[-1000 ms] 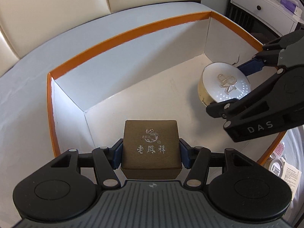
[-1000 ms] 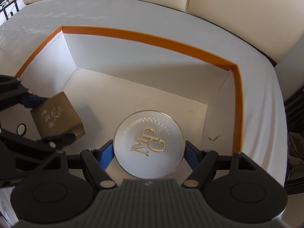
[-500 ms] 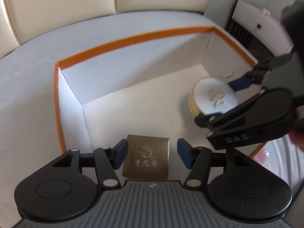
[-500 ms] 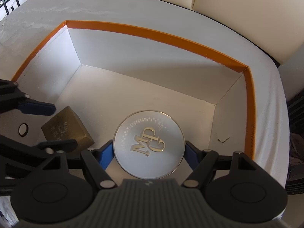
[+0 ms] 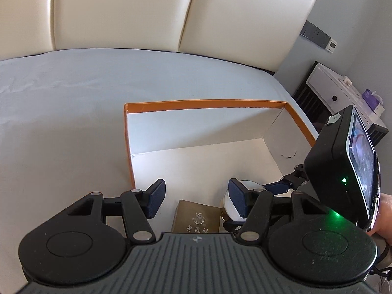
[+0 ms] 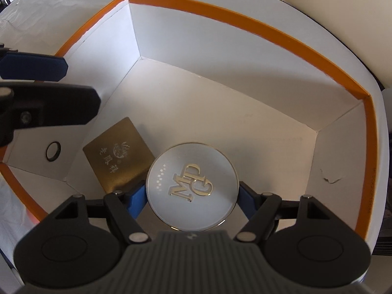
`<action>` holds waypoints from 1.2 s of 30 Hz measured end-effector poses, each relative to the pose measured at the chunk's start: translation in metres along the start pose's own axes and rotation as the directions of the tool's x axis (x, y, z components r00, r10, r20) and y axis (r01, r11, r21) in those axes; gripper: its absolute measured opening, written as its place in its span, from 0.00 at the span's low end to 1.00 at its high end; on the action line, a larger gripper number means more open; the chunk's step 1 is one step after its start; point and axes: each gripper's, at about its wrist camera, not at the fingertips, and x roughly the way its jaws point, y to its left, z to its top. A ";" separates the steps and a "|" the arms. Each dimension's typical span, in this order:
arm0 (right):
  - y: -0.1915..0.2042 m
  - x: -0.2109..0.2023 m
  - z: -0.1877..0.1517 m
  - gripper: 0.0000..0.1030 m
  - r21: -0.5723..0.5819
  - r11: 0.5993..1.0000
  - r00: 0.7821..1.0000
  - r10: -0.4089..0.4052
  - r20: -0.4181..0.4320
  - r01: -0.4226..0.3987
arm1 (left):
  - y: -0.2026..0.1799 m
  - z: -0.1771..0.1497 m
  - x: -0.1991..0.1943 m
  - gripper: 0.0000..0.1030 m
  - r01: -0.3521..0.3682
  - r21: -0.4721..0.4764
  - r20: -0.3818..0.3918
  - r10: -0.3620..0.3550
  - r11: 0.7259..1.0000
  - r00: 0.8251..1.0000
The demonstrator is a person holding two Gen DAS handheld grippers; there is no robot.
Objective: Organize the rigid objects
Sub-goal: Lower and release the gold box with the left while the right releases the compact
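Note:
A gold square box (image 5: 196, 218) with Chinese lettering lies flat on the floor of the white, orange-rimmed carton (image 5: 205, 103). My left gripper (image 5: 196, 191) hangs open above it, nothing between its blue pads. In the right wrist view the gold box (image 6: 117, 156) sits right beside a round silver tin (image 6: 192, 186) marked with gold letters. My right gripper (image 6: 192, 196) is shut on that tin, one pad on each side, low inside the carton (image 6: 245, 24). One of the left gripper's fingers (image 6: 36, 68) reaches in from the upper left. The left view shows only a sliver of the tin (image 5: 250, 186).
The carton rests on a bed with a pale sheet (image 5: 61, 98) and a cream padded headboard (image 5: 122, 12). A white bedside cabinet (image 5: 330, 90) stands to the right. A hand (image 5: 384, 218) holds the right gripper's body. The carton's near wall has a round hole (image 6: 52, 151).
My left gripper has let go of the gold box, risen and drawn back; the box now lies on the carton floor. My right gripper has carried the tin left, up beside it.

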 end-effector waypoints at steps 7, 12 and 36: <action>0.012 0.004 0.010 0.73 0.031 0.995 0.995 0.097 -0.039 -0.096 | 0.000 -0.004 0.005 0.65 -0.021 -0.003 -0.007 0.021 1.000 1.000; 0.012 0.004 0.011 0.73 0.071 0.991 0.990 0.120 -0.068 -0.115 | -0.002 -0.006 0.006 0.65 -0.023 0.009 -0.014 0.023 1.000 1.000; 0.000 -0.026 -0.002 0.82 0.127 0.988 0.996 0.087 -0.021 -0.084 | -0.011 -0.009 -0.002 0.66 -0.038 0.013 -0.002 0.038 0.999 0.999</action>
